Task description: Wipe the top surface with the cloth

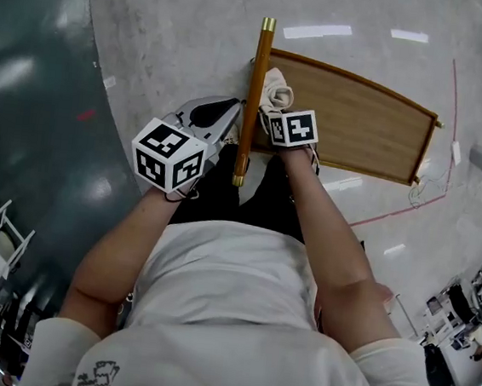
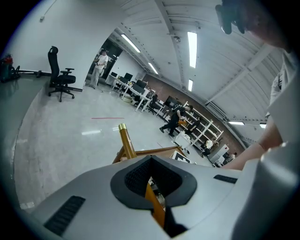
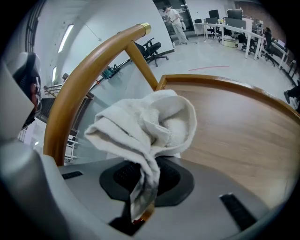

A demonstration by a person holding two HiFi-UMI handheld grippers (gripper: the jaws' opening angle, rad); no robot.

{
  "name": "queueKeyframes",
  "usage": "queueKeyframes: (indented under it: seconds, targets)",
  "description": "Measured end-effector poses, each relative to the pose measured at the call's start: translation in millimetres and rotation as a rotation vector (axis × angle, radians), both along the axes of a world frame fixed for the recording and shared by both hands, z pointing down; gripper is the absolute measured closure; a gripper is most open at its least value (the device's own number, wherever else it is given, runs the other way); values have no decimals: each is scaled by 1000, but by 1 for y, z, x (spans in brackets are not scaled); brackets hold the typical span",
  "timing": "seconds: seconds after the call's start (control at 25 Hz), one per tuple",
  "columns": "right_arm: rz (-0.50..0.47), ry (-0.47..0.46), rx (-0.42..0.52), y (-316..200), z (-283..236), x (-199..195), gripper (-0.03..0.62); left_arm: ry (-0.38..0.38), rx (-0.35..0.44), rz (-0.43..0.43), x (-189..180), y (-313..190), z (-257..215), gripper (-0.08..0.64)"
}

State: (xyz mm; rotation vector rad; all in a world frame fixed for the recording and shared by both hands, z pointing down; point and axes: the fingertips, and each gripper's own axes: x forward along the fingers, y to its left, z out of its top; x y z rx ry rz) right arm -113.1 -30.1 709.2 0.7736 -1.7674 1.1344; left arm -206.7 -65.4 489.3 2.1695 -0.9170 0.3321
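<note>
Pale glossy floor (image 2: 61, 136), black office chair (image 2: 59, 75), white desks (image 2: 133, 89), ceiling strip lights (image 2: 192, 42)

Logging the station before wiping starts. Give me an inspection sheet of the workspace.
Surface: wooden top, bare, no spills seen.
Job's things: cloth bunched at the top's rail end.
Clutter: nothing seen.
Grippers: left gripper shut on the rail; right gripper shut on the cloth.
Cables: thin wire on the floor beside the top.
Surroundings: floor with red tape, office chair, people far off.
</note>
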Motion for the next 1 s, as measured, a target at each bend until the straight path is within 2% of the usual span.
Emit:
queueKeyframes:
  seconds: [0.16, 0.28, 0.48, 0.68, 1.0]
  targets:
    - [-71, 6, -40, 20, 0, 1, 518, 1, 10, 29, 7, 5, -7, 552]
    - [-100, 11, -11, 27, -9, 12, 518, 1, 22, 55, 18, 6, -14, 552]
    - [-68, 5, 75, 32, -42, 40, 518, -3, 42, 69, 40, 11, -29, 552]
    - [-57, -30, 205, 32, -93, 67, 518, 3, 76, 63, 65, 14, -52, 552]
    - [23, -101, 363, 49, -169, 118, 518, 11, 173, 147, 122, 42, -110, 552]
